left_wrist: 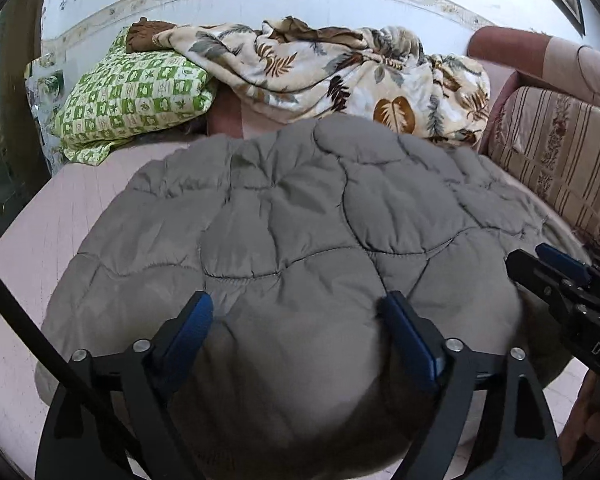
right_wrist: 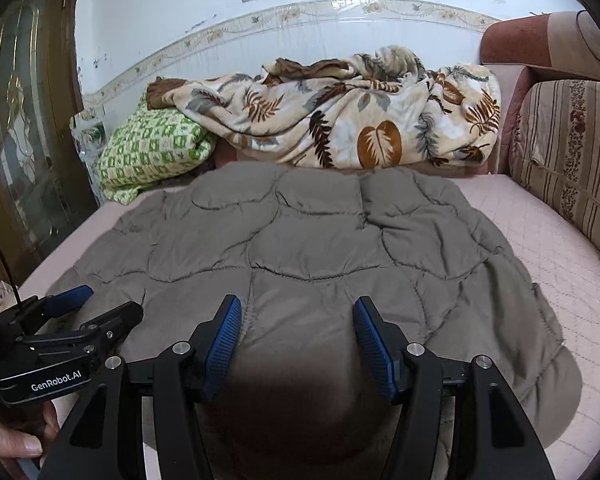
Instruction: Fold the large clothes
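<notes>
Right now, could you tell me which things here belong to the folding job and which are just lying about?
Belongs to the job:
grey quilted garment
left gripper
right gripper

Just lying about:
leaf-print blanket
green checked pillow
striped cushion
pink mattress

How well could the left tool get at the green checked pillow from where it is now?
Probably yes, with a long reach: the left tool is open over the grey quilted garment, and nothing stands between it and the green checked pillow.

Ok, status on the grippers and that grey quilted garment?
Left gripper and right gripper open, jaws straddling fabric. Grey quilted garment spread on bed. Nothing blocking.
</notes>
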